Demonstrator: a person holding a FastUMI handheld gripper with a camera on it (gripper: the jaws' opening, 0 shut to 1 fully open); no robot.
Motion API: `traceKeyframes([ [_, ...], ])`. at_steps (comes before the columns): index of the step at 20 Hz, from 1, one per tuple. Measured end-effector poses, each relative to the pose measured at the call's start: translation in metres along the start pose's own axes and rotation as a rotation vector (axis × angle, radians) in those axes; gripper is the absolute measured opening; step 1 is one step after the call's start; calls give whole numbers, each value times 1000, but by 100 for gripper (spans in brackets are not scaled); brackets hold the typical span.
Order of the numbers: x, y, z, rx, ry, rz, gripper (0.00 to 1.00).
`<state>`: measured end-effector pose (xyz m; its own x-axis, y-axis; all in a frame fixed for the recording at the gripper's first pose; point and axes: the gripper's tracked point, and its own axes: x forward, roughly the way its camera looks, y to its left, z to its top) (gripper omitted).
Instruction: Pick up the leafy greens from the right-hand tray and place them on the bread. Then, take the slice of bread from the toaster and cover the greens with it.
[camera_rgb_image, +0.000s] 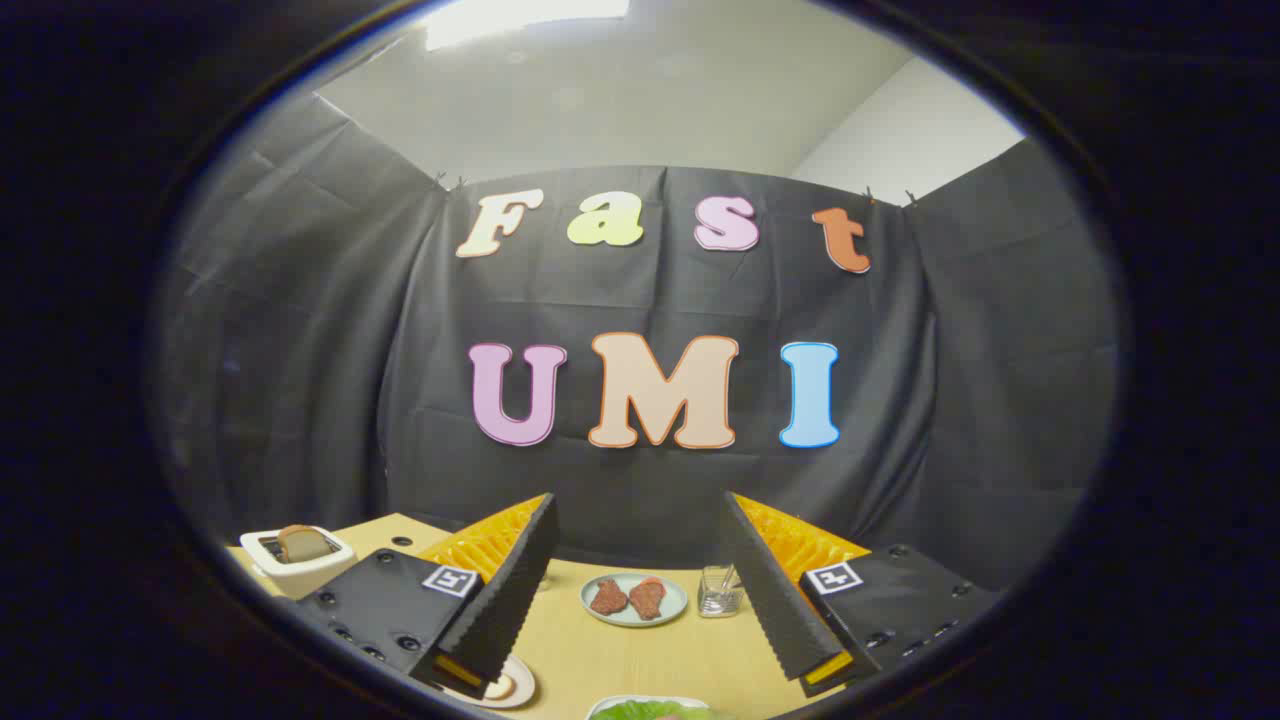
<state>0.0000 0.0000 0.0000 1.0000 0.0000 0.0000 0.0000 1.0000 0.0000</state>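
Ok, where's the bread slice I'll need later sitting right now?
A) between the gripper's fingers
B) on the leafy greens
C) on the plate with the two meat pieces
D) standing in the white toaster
D: the bread slice stands in the slot of the white toaster, off to the left beyond the open gripper, whose fingers hold nothing.

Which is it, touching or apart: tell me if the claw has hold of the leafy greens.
Apart. In the gripper view the claw is open, its fingers spread wide over bare table, with the leafy greens lying clear between them.
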Motion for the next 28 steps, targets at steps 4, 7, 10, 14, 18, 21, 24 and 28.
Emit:
traceKeyframes([
  [4, 2, -9, 1, -5, -7, -5, 100],
  [7, 3, -14, 5, -2, -18, -8, 100],
  [10, 4, -19, 2, 2, -15, -8, 100],
  [14, 5, -25, 1, -4, -13, -6, 100],
  [18, 6, -30, -2, -6, -6, -1, 100],
  [21, 7, -29, -7, -2, 11, 26, 100],
  [24, 6, -33, -18, -11, 44, 66, 100],
  [28, 5, -36, -39, -73, 114, 161, 100],
])
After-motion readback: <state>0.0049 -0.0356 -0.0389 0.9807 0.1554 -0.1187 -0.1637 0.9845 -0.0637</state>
